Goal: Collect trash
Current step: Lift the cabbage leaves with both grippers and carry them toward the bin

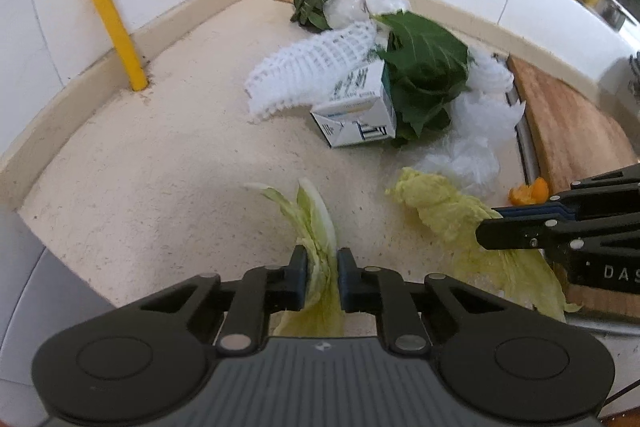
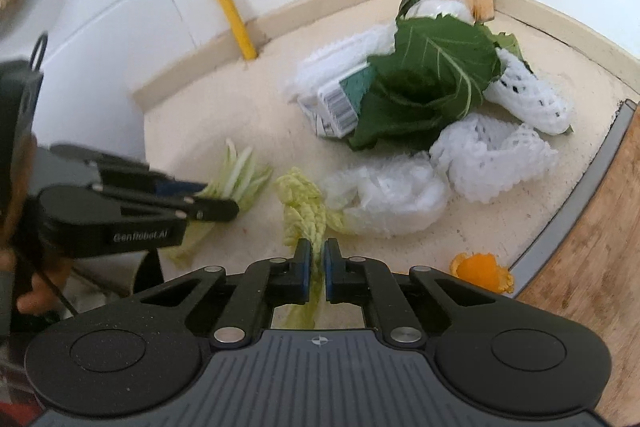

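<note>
I have the left tongs clenched on a pale green, ribbed cabbage leaf lying on the speckled cream bench, nearer me than the white-and-green carton. My right tongs pinch a second crinkled yellow-green cabbage leaf, also on the near side of that carton. A curled orange peel lies right of that leaf, away from both tongs.

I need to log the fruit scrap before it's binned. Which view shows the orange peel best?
The right wrist view: the orange peel lies whole and unobstructed on the counter, beside the wooden board. In the left wrist view the peel is small and near the edge, partly hidden behind the right gripper.
</note>
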The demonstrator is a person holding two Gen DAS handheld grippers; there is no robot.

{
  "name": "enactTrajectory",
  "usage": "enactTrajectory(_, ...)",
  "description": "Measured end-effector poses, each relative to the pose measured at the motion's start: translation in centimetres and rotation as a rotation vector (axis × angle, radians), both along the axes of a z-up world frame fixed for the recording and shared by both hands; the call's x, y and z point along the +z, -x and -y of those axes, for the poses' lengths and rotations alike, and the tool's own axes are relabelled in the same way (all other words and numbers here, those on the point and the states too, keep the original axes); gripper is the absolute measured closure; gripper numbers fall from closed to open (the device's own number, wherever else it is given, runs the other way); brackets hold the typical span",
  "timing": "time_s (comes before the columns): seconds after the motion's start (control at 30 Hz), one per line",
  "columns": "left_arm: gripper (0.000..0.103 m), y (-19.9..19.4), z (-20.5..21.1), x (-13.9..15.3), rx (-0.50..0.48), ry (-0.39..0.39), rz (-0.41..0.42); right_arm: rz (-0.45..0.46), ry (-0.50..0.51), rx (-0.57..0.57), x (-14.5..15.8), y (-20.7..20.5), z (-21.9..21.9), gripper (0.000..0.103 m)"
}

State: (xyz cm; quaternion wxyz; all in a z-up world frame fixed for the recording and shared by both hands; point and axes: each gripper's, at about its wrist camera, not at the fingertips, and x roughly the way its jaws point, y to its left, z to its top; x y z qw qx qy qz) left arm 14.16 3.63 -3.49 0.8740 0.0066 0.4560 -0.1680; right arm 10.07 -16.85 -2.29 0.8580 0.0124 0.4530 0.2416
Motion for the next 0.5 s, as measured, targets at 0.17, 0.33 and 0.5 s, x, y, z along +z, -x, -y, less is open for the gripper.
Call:
enactTrajectory(0.17, 0.092, 0.8, -0.9, 1.2, 0.008, 0.026, 0.037, 0.017, -0.053, -0.034, 1.2, 0.0, 0.3, 0.094)
enactTrajectory(0.33, 0.092, 1.4, -1.7, 2.2, 0.022, 0.042, 0.063, 0.050, -0.085, -0.041, 2.4, 0.3, -0.2, 0.094)
enactTrajectory(0.5, 0.092, 2.1, -2.5, 3.1, 0.033, 0.054, 0.092, 0.076, -0.107, -0.034, 3.4, 0.6, -1.1, 0.094)
